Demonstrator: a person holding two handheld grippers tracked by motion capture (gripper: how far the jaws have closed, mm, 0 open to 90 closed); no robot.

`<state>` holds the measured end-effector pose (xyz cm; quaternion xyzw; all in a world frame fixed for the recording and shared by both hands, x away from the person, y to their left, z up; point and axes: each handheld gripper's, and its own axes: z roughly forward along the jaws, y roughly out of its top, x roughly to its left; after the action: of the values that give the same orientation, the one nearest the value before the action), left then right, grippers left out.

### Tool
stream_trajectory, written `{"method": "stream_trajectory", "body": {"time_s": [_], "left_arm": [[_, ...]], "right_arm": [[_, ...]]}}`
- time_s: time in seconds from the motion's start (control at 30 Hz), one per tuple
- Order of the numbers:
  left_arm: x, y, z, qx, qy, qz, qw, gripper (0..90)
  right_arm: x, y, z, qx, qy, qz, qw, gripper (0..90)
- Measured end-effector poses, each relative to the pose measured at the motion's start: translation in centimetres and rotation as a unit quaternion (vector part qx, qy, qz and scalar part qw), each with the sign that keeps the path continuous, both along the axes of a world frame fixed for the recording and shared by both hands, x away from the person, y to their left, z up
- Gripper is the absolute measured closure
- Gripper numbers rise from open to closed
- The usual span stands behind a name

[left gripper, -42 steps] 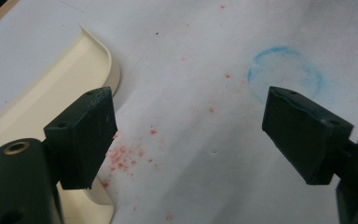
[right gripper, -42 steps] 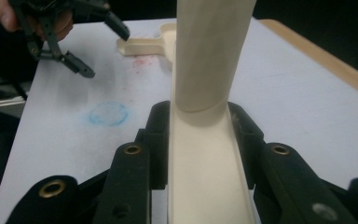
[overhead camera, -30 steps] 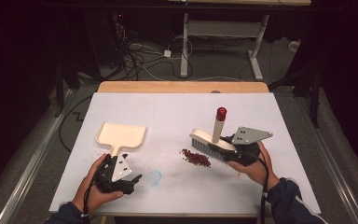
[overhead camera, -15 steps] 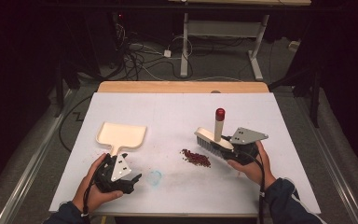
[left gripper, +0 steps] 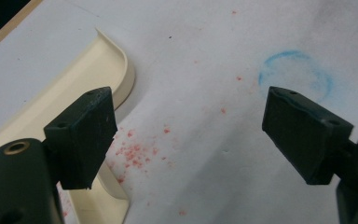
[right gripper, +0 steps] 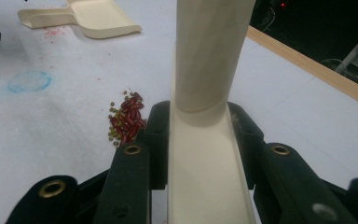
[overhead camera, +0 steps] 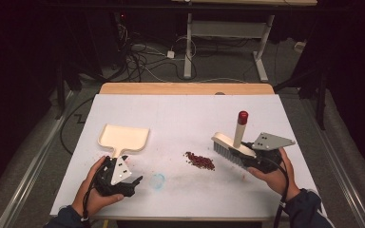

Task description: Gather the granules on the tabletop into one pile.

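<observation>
White table [overhead camera: 180,114] bears dustpan [overhead camera: 123,137], beans [overhead camera: 199,160].

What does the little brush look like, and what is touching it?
The brush is cream-coloured and looks like plastic, with a flat back, a row of grey bristles underneath and an upright round handle ending in a red cap. It sits on the white table, to the right of the pile of red beans. The right tongs are shut on its flat back.

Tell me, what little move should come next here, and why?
Probably the left gripper should close on the dustpan handle: its jaws stand open beside it. The right gripper already clamps the brush, which stands just right of the bean pile, so the pan must be readied first.
</observation>
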<state>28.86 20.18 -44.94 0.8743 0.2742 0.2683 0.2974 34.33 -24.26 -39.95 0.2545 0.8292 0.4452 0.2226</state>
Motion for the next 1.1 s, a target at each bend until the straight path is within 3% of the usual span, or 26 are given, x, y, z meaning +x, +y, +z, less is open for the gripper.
{"method": "stream_trajectory", "body": {"time_s": [0.27, 0.37, 0.6, 0.73, 0.9, 1.1], "left_arm": [[0.1, -0.1, 0.0, -0.001, 0.000, 0.000, 1.0000, 17.0], [0.1, -0.1, 0.0, 0.000, 0.000, 0.000, 1.0000, 16.9], [0.1, -0.3, -0.1, 0.004, 0.002, -0.002, 1.0000, 17.0], [0.2, -0.3, -0.1, 0.005, 0.005, -0.004, 1.0000, 17.0], [0.3, -0.4, -0.2, 0.000, 0.011, -0.005, 0.9999, 17.0], [0.3, -0.5, -0.4, 0.006, 0.015, -0.008, 0.9998, 17.0]], "right_arm": [[-2.4, -2.8, 1.1, 0.014, 0.039, 0.014, 0.9991, 66.8], [-3.2, -3.5, 1.2, 0.007, 0.056, 0.023, 0.9981, 66.8], [-4.1, -4.4, 1.0, 0.004, 0.109, 0.043, 0.9931, 66.8], [-3.4, -4.3, 0.2, -0.027, 0.146, 0.042, 0.9881, 66.7], [-1.6, -4.4, -0.5, -0.047, 0.156, 0.019, 0.9864, 65.9], [1.6, -5.3, -0.5, -0.062, 0.167, -0.001, 0.9841, 57.6]]}}
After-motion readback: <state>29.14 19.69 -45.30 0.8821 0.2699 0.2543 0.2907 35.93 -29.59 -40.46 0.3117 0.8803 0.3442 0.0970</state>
